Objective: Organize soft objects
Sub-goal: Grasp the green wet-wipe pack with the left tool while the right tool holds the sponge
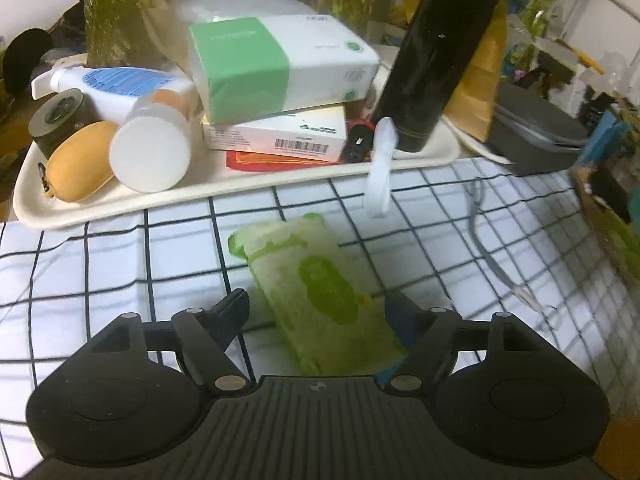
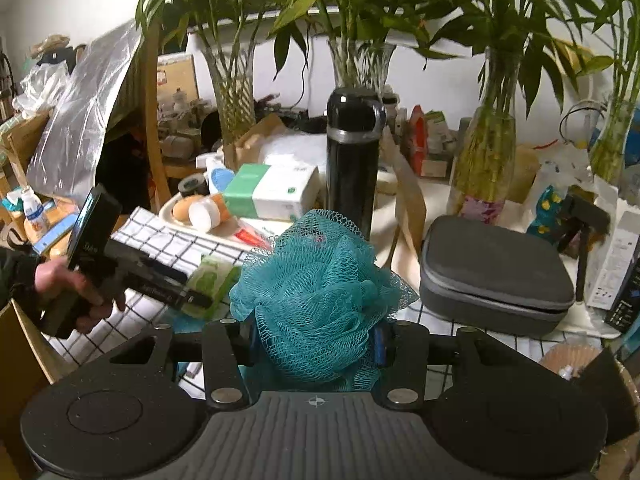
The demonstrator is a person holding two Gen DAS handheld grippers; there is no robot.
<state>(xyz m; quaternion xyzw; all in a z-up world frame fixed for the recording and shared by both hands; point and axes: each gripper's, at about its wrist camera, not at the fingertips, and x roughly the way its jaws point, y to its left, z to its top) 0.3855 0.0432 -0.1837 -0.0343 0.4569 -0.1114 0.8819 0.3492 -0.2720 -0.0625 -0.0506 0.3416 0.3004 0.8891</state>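
Note:
A soft green-and-white wipes pack (image 1: 316, 284) lies slanted on the checked cloth (image 1: 100, 264). My left gripper (image 1: 316, 316) stands open around its near end; a gap shows at the left finger (image 1: 232, 312), while the right finger sits close against the pack's edge. The right wrist view shows the same pack (image 2: 212, 280) under the left gripper (image 2: 196, 298), which a hand (image 2: 76, 292) holds. My right gripper (image 2: 314, 344) is shut on a teal mesh bath pouf (image 2: 316, 288), held above the table, which bulges out over both fingers.
A cream tray (image 1: 120, 200) behind the pack holds a tissue box (image 1: 280, 64), a black flask (image 1: 436, 52), a lotion bottle, jars and a tan pouch. A white strap (image 1: 380, 168) hangs over its rim. A grey zip case (image 2: 496, 272) and glass vases stand to the right.

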